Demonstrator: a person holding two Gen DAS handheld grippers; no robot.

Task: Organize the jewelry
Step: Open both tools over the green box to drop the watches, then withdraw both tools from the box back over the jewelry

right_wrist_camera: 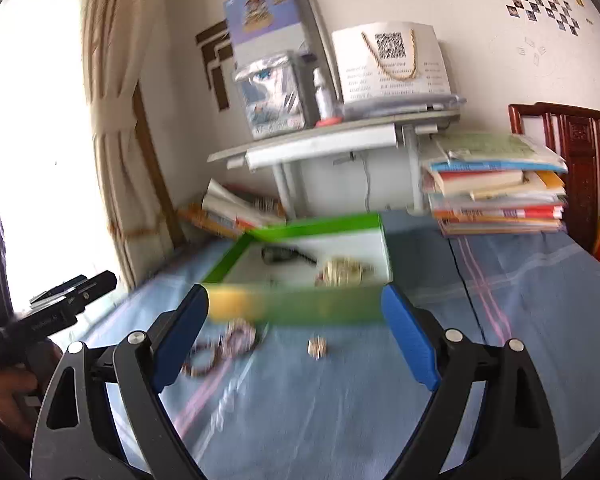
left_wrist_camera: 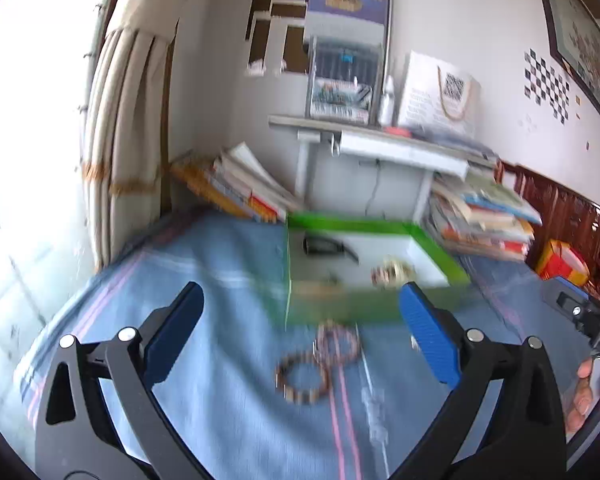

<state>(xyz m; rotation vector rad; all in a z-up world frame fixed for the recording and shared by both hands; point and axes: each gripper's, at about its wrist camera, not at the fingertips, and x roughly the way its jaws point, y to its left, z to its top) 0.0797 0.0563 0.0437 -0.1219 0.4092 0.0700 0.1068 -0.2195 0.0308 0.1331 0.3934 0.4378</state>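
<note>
A green box [left_wrist_camera: 340, 308] with a white inside stands on the blue cloth, and it also shows in the right wrist view [right_wrist_camera: 300, 306]. Inside lie a dark item [left_wrist_camera: 324, 246] and a pale beaded piece [left_wrist_camera: 392, 272]. On the cloth before the box lie a brown bead bracelet [left_wrist_camera: 302, 378], a purplish bracelet [left_wrist_camera: 336, 344] and a thin clear chain [left_wrist_camera: 374, 412]. A small gold piece [right_wrist_camera: 317, 347] lies in front of the box in the right wrist view. My left gripper [left_wrist_camera: 300, 336] is open above the bracelets. My right gripper [right_wrist_camera: 296, 336] is open and empty near the box front.
Book stacks [left_wrist_camera: 484, 216] and leaning books [left_wrist_camera: 240, 188] line the back of the cloth-covered surface. A small white desk shelf [left_wrist_camera: 380, 140] holds boxes and a bag. A curtain [left_wrist_camera: 128, 120] hangs at left; a wooden chair [right_wrist_camera: 572, 152] stands at right.
</note>
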